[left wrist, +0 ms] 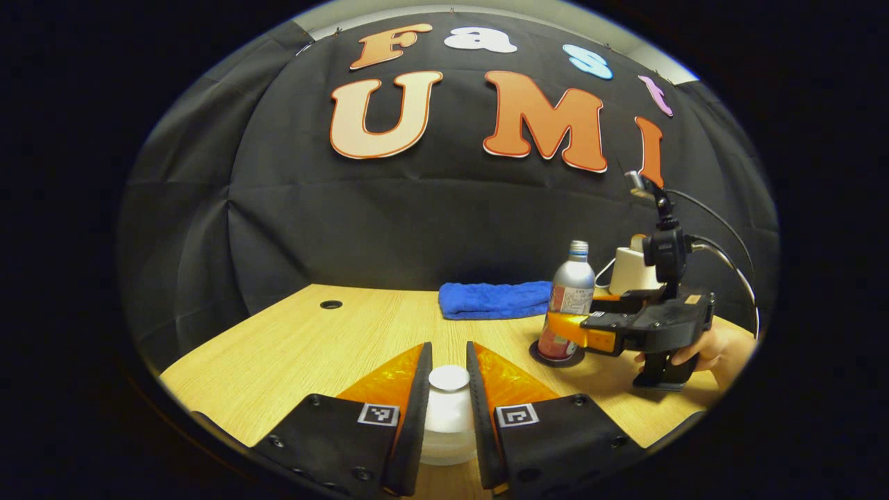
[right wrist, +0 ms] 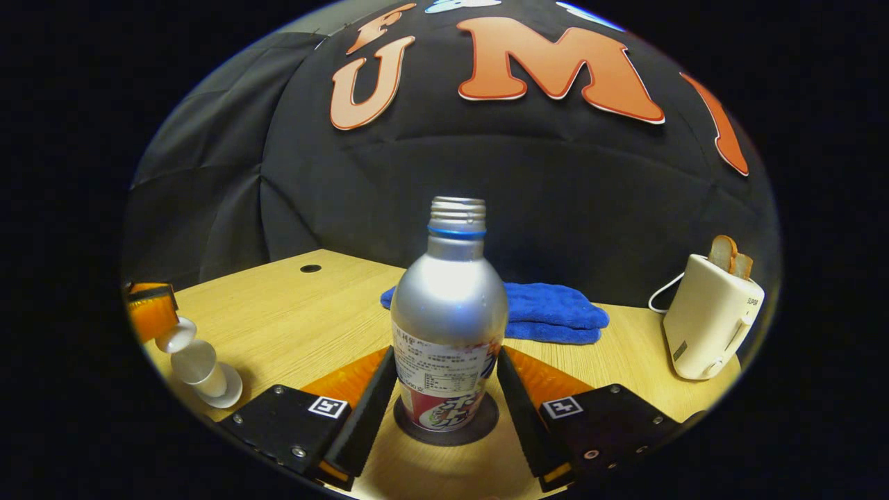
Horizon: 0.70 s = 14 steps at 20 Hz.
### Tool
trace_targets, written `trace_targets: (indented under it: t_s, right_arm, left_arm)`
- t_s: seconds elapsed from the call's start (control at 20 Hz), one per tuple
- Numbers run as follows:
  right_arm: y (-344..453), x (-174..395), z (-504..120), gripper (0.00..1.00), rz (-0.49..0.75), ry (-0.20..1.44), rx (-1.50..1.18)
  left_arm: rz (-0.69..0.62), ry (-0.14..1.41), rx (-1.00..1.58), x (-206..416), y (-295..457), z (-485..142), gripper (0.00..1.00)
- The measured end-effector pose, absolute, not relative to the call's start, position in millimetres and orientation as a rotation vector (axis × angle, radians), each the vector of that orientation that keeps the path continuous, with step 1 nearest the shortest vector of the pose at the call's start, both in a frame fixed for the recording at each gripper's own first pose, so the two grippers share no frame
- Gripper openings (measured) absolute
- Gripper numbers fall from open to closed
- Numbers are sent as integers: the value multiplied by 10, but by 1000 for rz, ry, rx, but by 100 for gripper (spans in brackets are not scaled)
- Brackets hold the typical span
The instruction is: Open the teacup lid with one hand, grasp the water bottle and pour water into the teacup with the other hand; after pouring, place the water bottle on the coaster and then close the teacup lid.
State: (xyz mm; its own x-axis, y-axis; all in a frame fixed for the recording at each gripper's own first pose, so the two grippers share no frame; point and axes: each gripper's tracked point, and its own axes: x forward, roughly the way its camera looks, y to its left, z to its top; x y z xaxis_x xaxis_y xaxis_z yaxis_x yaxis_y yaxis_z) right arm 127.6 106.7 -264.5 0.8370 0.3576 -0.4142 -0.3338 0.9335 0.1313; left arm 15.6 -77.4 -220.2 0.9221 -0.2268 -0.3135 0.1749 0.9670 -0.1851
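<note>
Light wood-grain laminate counter (left wrist: 292,347), one round cable hole (left wrist: 331,304) near its far edge.

Count: one silver metal water bottle (right wrist: 448,312), uncapped, threaded neck with a blue ring, printed label on the lower body; upright on one dark round coaster (right wrist: 479,429). One white teacup (left wrist: 446,423), translucent smooth body, with one white round-knobbed lid (left wrist: 449,378) on top. One folded blue terry towel (right wrist: 552,312), soft nap, behind the bottle. One cream plastic toaster (right wrist: 708,319), rounded box, two bread slices (right wrist: 729,255) standing in its slots, white cord at the rear.

Left gripper (left wrist: 449,396): jaws straddling the lid knob, close at both sides; actual contact cannot tell.

Right gripper (right wrist: 444,399): jaws spread either side of the bottle's lower body, narrow gaps visible, not pinching. Seen in left gripper view held by a hand (left wrist: 715,351) at the right.

In right gripper view, teacup at far left of the counter, well apart from the bottle.
</note>
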Motion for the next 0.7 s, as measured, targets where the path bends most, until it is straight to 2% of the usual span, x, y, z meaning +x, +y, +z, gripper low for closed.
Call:
trace_targets:
  t_s: [0.1, 0.15, 0.3, 0.4, 0.6, 0.7]
  right_arm:
    - [1014, 1230, -2617, 94, 367, 443, 56]
    - [989, 1185, -2585, 98, 367, 438, 57]
    - [962, 1143, -2507, 98, 373, 422, 61]
    - [930, 1121, -2446, 98, 372, 406, 57]
    - [804, 936, -2261, 98, 367, 377, 62]
    - [688, 858, -2169, 98, 355, 363, 66]
  left_arm:
    - [-196, 352, -159, 143, -767, -2301, 40]
    - [-190, 362, -160, 140, -759, -2346, 34]
    - [-175, 393, -159, 115, -746, -2498, 40]
    - [-174, 400, -158, 102, -759, -2541, 37]
    - [-180, 408, -125, 81, -783, -2577, 39]
    - [-176, 403, -123, 72, -774, -2544, 35]
